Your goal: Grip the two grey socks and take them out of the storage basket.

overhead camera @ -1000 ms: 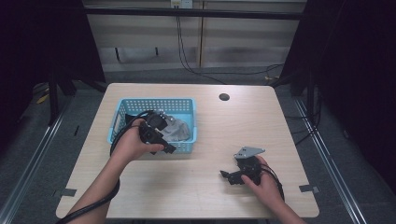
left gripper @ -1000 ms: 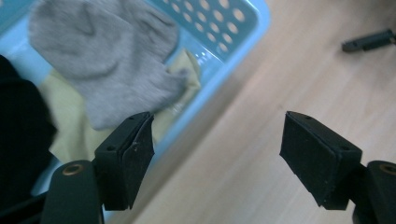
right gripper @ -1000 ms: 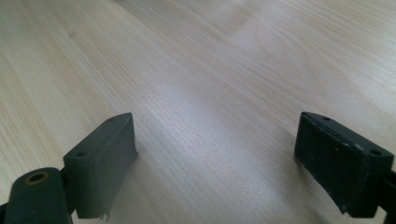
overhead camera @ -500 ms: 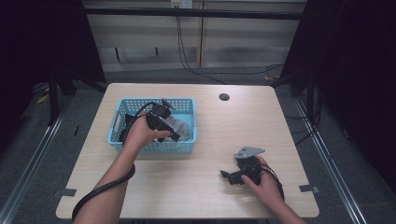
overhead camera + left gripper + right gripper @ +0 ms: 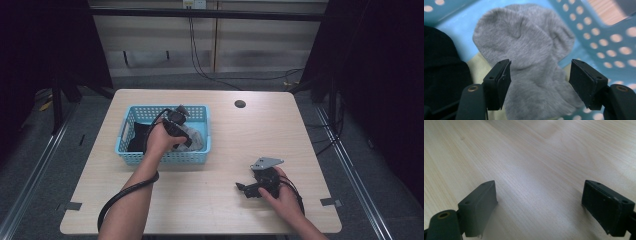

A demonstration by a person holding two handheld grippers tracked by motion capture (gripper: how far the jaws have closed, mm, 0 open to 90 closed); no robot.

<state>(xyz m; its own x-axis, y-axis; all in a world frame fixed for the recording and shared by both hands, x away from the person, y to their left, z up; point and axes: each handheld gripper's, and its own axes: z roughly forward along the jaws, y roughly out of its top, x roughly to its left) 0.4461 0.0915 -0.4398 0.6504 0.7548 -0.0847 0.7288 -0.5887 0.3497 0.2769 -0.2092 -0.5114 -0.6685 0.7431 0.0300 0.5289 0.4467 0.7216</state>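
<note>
A grey sock [image 5: 529, 40] lies bunched in the right half of the blue perforated basket [image 5: 165, 159], on a pale yellow cloth [image 5: 476, 67]. My left gripper [image 5: 539, 67] reaches down into the basket [image 5: 599, 30] with its jaws on either side of the sock. They have just been closing, and the pads stand apart from the fabric without squeezing it. In the high view the left gripper [image 5: 186, 141] sits over the grey sock [image 5: 196, 136]. My right gripper [image 5: 241, 189] rests on the table at the front right, open with bare wood between its pads [image 5: 599, 202].
A black garment [image 5: 137, 140] fills the basket's left half, close to the left jaw [image 5: 441, 62]. The light wooden table [image 5: 225, 215] has a round dark hole [image 5: 240, 104] near its far edge. A black cable [image 5: 120, 197] trails from the left hand.
My left hand has moved away from me, to the right, and down into the basket over the grey sock. The right hand has stayed put.
</note>
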